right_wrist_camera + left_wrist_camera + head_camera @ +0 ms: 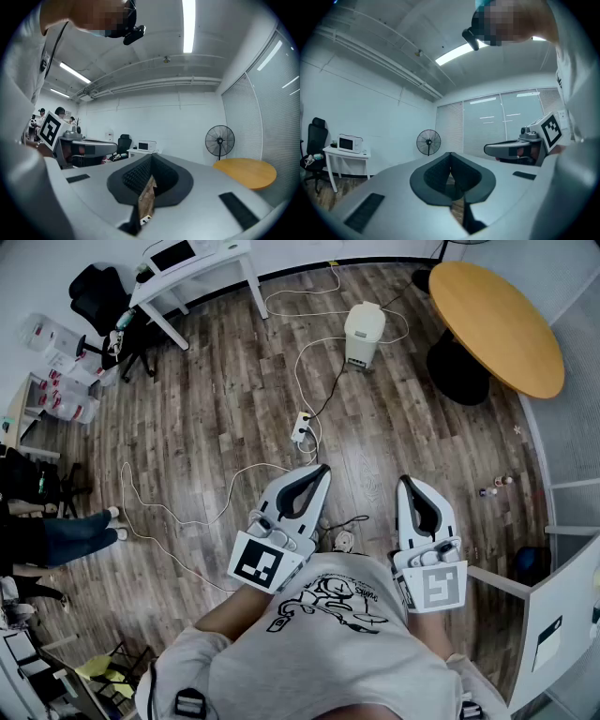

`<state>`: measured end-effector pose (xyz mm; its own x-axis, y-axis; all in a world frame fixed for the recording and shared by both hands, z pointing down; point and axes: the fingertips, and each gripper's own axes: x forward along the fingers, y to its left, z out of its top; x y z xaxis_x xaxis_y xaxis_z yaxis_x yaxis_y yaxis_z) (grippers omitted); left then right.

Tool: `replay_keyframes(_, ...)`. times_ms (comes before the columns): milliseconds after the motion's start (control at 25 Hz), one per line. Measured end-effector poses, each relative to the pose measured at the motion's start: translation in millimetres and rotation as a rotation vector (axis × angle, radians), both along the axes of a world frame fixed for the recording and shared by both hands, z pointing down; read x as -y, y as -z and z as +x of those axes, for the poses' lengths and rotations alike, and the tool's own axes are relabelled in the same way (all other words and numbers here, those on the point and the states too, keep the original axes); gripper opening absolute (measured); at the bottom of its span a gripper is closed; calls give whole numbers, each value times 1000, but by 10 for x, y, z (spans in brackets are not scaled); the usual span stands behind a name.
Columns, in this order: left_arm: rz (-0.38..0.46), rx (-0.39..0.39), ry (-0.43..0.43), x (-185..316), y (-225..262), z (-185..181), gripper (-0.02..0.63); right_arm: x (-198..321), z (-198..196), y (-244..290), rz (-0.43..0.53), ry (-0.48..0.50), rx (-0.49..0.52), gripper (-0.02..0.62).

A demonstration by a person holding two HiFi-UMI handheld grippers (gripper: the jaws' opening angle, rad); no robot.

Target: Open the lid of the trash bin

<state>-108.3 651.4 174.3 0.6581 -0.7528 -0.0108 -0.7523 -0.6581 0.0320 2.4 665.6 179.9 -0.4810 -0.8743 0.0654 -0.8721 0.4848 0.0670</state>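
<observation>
Not started: the trash bin (364,337), upper middle, has its lid (365,314) down; my left fingers (302,486) and right fingers (419,512) are pressed together, empty.

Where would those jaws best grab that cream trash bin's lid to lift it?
Probably the lid, at its near edge, from the person's side: the trash bin stands upright, its rounded lid shut, that side facing them. The hinge is too small to see.

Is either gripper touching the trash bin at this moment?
No, the left gripper and right gripper are held by the person's chest, far across the floor from the trash bin.
</observation>
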Motion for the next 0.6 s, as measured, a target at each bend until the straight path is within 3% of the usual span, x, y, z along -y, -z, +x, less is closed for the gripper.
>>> replay_keyframes(600, -12, 3, 38, -147, -29, 325, 15, -141, 391, 7, 9, 23, 29, 5)
